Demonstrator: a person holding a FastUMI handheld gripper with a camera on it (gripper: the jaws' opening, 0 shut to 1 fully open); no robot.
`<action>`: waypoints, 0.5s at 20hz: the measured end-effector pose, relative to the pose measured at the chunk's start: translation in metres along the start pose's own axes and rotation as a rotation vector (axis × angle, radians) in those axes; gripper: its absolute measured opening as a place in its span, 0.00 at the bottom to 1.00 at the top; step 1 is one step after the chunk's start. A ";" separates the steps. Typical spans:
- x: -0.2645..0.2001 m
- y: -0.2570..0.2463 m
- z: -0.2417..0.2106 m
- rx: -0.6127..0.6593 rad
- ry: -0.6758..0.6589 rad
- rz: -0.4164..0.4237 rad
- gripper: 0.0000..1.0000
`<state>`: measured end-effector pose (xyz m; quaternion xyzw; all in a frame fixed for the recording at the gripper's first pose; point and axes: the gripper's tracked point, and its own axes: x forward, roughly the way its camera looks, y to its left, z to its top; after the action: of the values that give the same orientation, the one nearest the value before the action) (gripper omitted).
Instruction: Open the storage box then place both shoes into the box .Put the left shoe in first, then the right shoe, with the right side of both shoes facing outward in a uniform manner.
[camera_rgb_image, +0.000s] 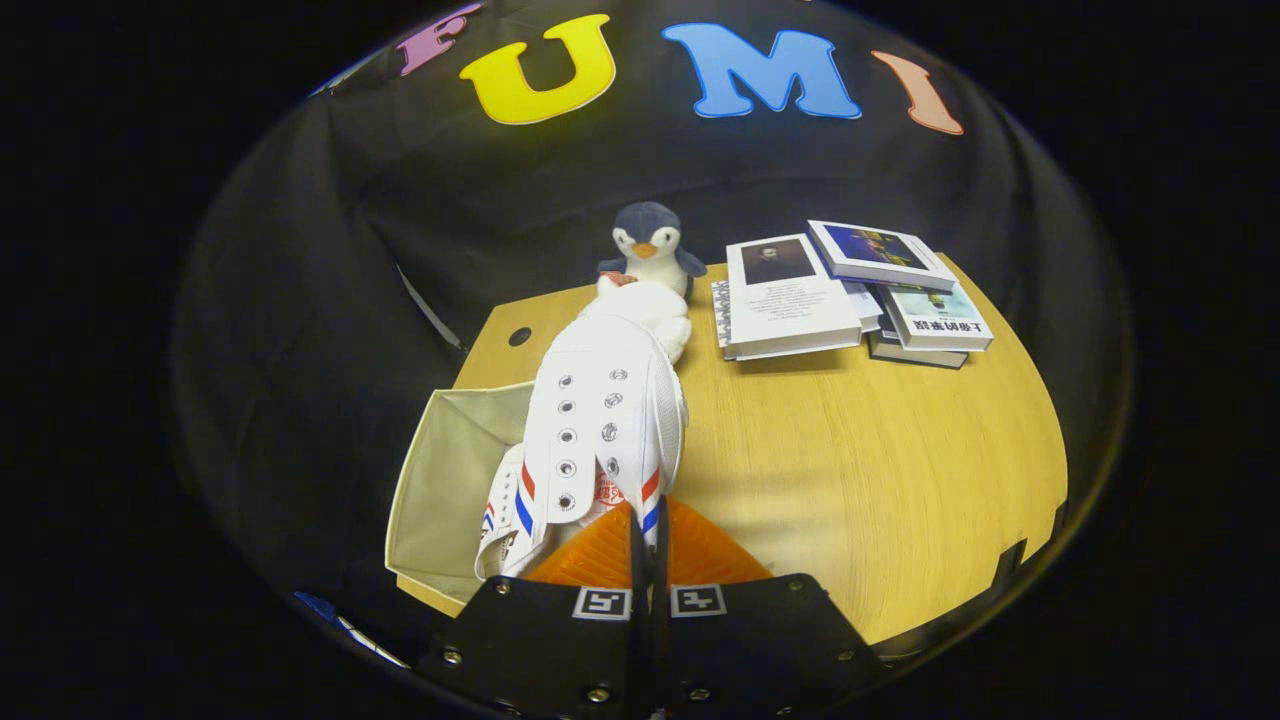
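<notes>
My gripper is shut on the heel edge of a white canvas shoe with red and blue stripes, its toe pointing away from me. The shoe hangs tilted over the right rim of the open beige storage box, which stands to the left of the fingers. A second white shoe with the same stripes lies inside the box, partly hidden beneath the held one.
A penguin plush toy stands at the far edge of the wooden table, just beyond the held shoe's toe. A spread of several books lies at the far right. A round hole is in the tabletop beyond the box.
</notes>
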<state>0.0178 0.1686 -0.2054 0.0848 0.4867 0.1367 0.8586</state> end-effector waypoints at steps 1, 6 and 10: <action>0.002 0.010 0.000 0.002 0.002 0.013 0.00; 0.013 0.059 -0.005 -0.003 0.017 0.069 0.01; 0.028 0.080 -0.019 -0.026 0.041 0.072 0.00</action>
<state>0.0036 0.2536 -0.2157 0.0881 0.4990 0.1754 0.8441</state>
